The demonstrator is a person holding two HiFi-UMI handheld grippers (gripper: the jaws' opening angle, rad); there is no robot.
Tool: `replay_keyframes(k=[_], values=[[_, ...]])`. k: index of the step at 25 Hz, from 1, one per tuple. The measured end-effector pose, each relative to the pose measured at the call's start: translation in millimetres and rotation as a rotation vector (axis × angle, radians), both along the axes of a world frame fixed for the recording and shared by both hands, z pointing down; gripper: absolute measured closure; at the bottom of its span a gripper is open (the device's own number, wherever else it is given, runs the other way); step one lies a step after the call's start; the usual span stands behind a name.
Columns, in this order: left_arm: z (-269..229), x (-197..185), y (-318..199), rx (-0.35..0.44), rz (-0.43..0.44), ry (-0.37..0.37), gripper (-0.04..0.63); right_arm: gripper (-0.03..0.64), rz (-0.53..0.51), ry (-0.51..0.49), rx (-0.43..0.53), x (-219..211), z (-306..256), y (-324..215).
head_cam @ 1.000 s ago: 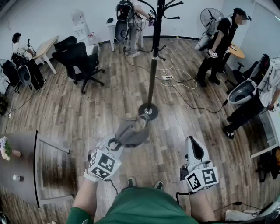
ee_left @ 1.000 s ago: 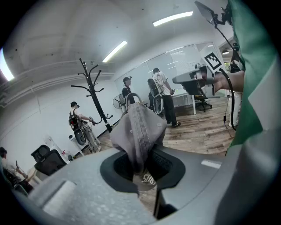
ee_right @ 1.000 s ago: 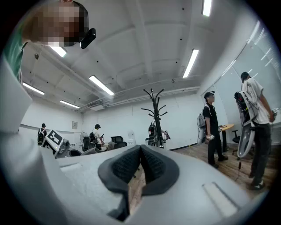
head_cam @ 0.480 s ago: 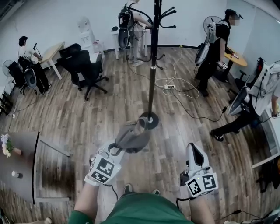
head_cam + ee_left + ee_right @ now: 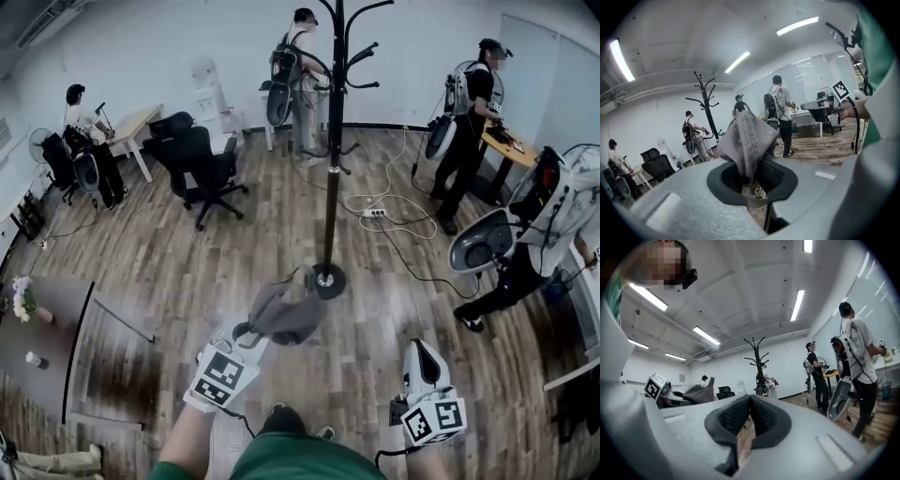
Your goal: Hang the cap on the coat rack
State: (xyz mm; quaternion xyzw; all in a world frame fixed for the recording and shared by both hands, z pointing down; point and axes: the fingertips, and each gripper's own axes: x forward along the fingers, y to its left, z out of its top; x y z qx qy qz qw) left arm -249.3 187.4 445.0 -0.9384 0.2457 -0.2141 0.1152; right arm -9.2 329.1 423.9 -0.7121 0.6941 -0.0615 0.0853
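Note:
A grey cap (image 5: 284, 314) hangs pinched in my left gripper (image 5: 246, 330), held up in front of me; in the left gripper view the cap (image 5: 748, 140) rises from between the dark pads. The black coat rack (image 5: 334, 141) stands straight ahead on its round base (image 5: 327, 279), hooks spreading at the top, and also shows as the coat rack (image 5: 706, 108) and the coat rack (image 5: 756, 362) in the gripper views. My right gripper (image 5: 421, 349) is low at the right, its jaws together with nothing in them (image 5: 749, 409).
Several people stand round the room, one just behind the rack (image 5: 298, 80), two at the right (image 5: 473, 122). Black office chairs (image 5: 202, 164) stand at the left. Cables and a power strip (image 5: 375, 213) lie on the wood floor. A dark table (image 5: 42, 347) is at my left.
The view has tilted up and drawn back, showing more of the rack's top. My left gripper with the cap has stayed in front of me; the right gripper has dropped slightly.

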Motion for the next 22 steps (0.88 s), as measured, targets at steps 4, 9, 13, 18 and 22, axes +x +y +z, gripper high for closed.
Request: replay_keyframes(k=[4, 9, 13, 18, 22], values=[[-3, 4, -7, -0.001, -0.022, 0.003, 0.546, 0.614, 0.02, -0.013, -0.025, 17, 11, 7], [-1, 14, -31, -0.006, -0.031, 0.001, 0.546, 0.614, 0.06, -0.016, -0.036, 34, 15, -4], [6, 30, -58, -0.029, -0.022, 0.029, 0.546, 0.614, 0.077, -0.004, -0.054, 48, 17, -24], [15, 60, -110, -0.068, -0.015, 0.087, 0.546, 0.614, 0.106, 0.018, -0.08, 79, 17, -68], [20, 73, -163, -0.097, -0.02, 0.105, 0.546, 0.614, 0.123, 0.039, -0.097, 92, 14, -114]])
